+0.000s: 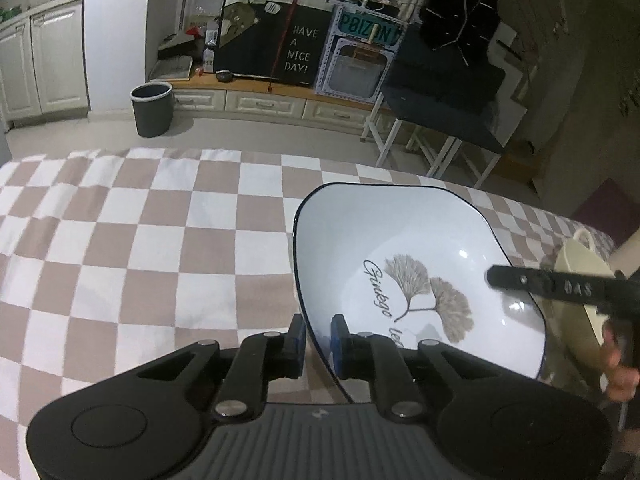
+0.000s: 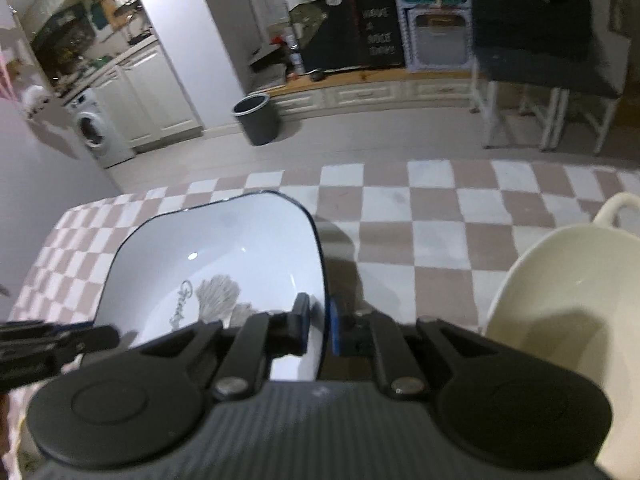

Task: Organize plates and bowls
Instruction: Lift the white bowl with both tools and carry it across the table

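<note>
your left gripper point(image 1: 319, 344) pinches the near rim of the white ginkgo-print bowl point(image 1: 404, 248) above the checkered cloth point(image 1: 140, 240), while the right gripper point(image 1: 520, 280) grips its far rim beside a cream bowl point(image 1: 580, 260).

Black board point(image 1: 298, 50): "HAVE A NICE DAY!" in pale letters
Teal sign point(image 1: 370, 32): "POIZON", on top of the pale blue perforated frame
White plate point(image 1: 400, 248): script "Ginkgo" beside two leaf prints; the next word is cut off, perhaps "leaf"
Right gripper finger point(image 1: 552, 286): embossed "DAS"

Bare checkered cloth point(image 1: 120, 240) leftward, cream bowl point(image 2: 560, 312) blocking right
</note>
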The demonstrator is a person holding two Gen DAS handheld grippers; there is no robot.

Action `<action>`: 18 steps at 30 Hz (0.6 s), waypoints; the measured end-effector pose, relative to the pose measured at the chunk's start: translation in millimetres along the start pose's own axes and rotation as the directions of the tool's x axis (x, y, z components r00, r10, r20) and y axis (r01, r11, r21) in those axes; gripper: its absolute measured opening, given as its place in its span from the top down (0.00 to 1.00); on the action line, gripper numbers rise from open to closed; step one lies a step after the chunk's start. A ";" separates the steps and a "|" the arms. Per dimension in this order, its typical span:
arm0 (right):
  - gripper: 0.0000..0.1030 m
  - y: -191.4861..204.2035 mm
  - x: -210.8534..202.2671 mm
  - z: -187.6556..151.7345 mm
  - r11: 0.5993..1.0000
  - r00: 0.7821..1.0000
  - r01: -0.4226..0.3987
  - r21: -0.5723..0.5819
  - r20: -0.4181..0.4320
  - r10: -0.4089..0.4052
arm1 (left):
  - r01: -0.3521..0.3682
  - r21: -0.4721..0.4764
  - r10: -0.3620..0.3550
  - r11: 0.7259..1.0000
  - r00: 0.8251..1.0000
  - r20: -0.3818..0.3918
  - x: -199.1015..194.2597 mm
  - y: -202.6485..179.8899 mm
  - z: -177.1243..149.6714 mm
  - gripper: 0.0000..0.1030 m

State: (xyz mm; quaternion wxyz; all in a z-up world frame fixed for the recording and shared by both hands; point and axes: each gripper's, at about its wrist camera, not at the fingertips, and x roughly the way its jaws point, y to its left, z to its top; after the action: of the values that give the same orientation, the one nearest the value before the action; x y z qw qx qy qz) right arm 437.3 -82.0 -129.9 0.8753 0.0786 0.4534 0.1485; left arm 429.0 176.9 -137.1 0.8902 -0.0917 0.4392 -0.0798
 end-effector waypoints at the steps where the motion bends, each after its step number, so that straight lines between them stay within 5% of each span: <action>1: 0.87 0.2 0.7 -2.1 1.000 1.000 -0.002 -0.014 0.010 0.002 | 0.000 -0.007 0.000 1.000 1.000 -0.003 2.0 0.0 0.4 0.85; 7: 0.83 3.2 6.2 -4.9 1.000 1.000 -0.012 -0.009 0.019 0.012 | 0.043 -0.094 -0.043 0.995 0.999 0.004 8.7 12.7 -1.0 0.86; 18: 0.82 10.0 -0.9 -8.3 0.995 0.999 0.013 -0.099 0.045 -0.009 | 0.013 -0.055 -0.012 0.998 1.000 0.028 1.9 2.1 -7.5 0.85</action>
State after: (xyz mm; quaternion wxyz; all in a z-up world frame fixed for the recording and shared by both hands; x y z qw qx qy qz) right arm 428.1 -72.8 -131.4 0.8889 0.0359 0.4262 0.1642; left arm 424.3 177.8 -143.6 0.8927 -0.1200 0.4284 -0.0719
